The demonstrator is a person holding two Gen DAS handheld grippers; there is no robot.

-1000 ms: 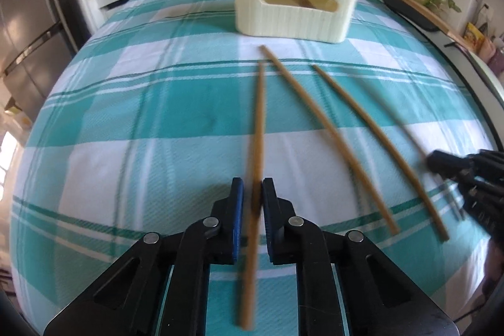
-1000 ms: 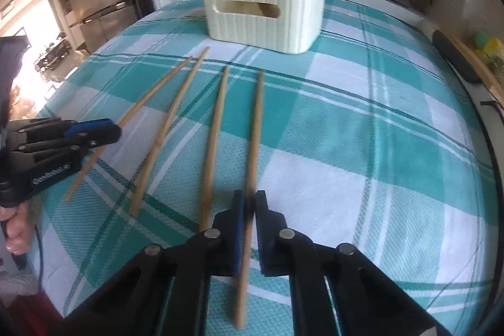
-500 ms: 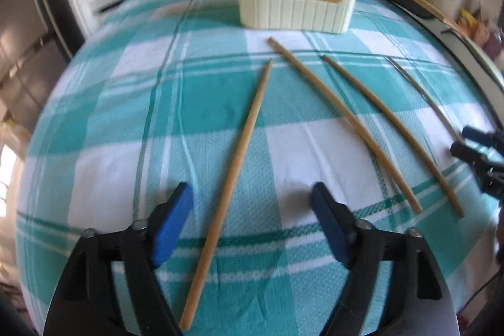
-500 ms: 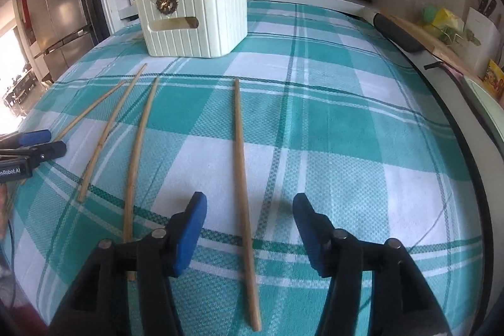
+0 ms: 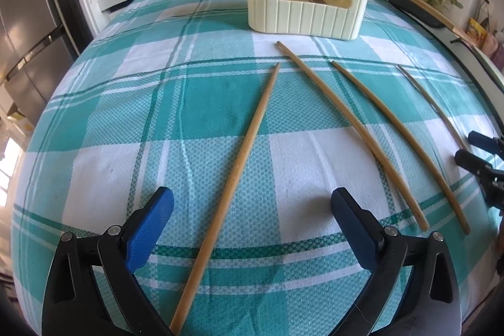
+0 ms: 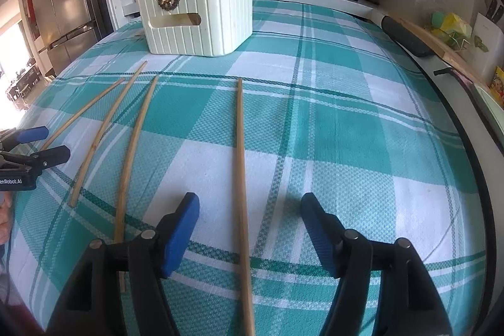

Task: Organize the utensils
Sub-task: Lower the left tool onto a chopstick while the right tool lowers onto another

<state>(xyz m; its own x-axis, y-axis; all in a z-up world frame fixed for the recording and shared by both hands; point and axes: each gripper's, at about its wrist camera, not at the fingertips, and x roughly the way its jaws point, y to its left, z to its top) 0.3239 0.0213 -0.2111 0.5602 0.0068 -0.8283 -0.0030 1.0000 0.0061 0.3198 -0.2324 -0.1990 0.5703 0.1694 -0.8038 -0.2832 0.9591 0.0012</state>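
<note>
Kitchen counters with pans and a steel fridge ring a table under a teal-and-white checked cloth (image 5: 119,172).

From the left wrist, the left gripper (image 5: 252,203) stands released, its jaws just having spread wide; a bamboo chopstick (image 5: 239,166) lies loose on the cloth between them, touching neither pad. Three more chopsticks (image 5: 356,128) lie to its right, fanned toward a cream holder box (image 5: 302,18) at the far end.

From the right wrist, the right gripper (image 6: 250,213) is likewise let go, jaws newly parted around a separate chopstick (image 6: 241,178) resting flat, free of both pads.
</note>
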